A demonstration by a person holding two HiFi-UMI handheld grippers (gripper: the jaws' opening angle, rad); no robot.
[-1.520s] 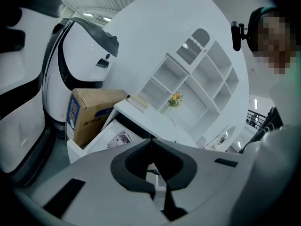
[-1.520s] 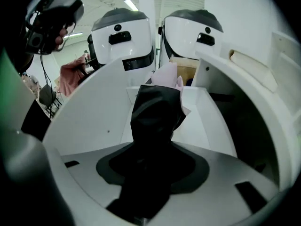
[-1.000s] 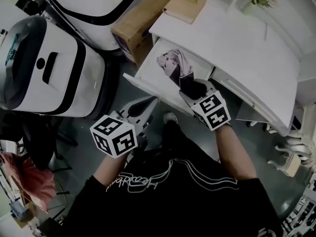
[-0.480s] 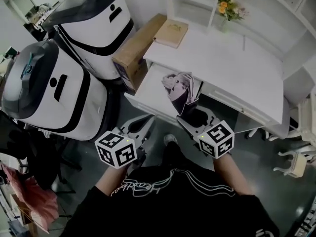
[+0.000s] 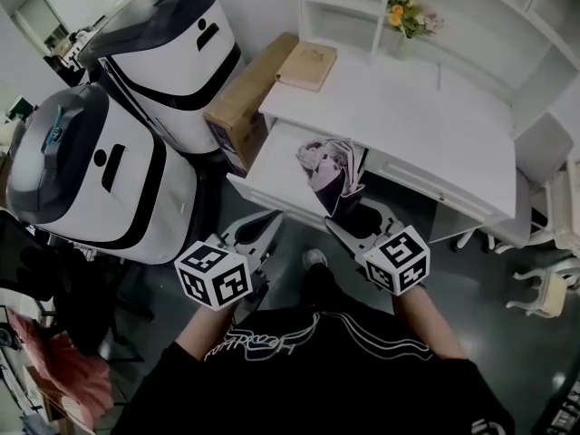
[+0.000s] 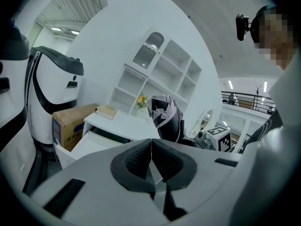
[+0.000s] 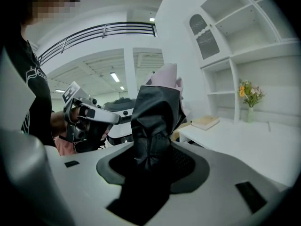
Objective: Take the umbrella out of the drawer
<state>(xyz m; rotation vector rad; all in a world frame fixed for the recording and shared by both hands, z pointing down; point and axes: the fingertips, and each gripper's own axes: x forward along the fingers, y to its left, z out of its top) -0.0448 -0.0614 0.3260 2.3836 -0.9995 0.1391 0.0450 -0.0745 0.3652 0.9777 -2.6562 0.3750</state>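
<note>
Right claw (image 7: 153,160), jaws wide yet clamped on the dark lower end of the folded umbrella (image 5: 331,164). Within the last second it has raised the umbrella upright off the open drawer (image 5: 272,166), so removal appears nearly complete. Left claw (image 6: 151,160), closed and empty, hangs nearby. The bench (image 5: 426,116) edge and a cardboard box (image 5: 246,98) flank the drawer; neither appears to block withdrawal.

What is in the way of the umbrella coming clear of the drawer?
Nothing visible. The right gripper is shut on the umbrella, which stands upright, raised over the front of the open drawer. The left gripper is shut and empty, off to the side.
</note>
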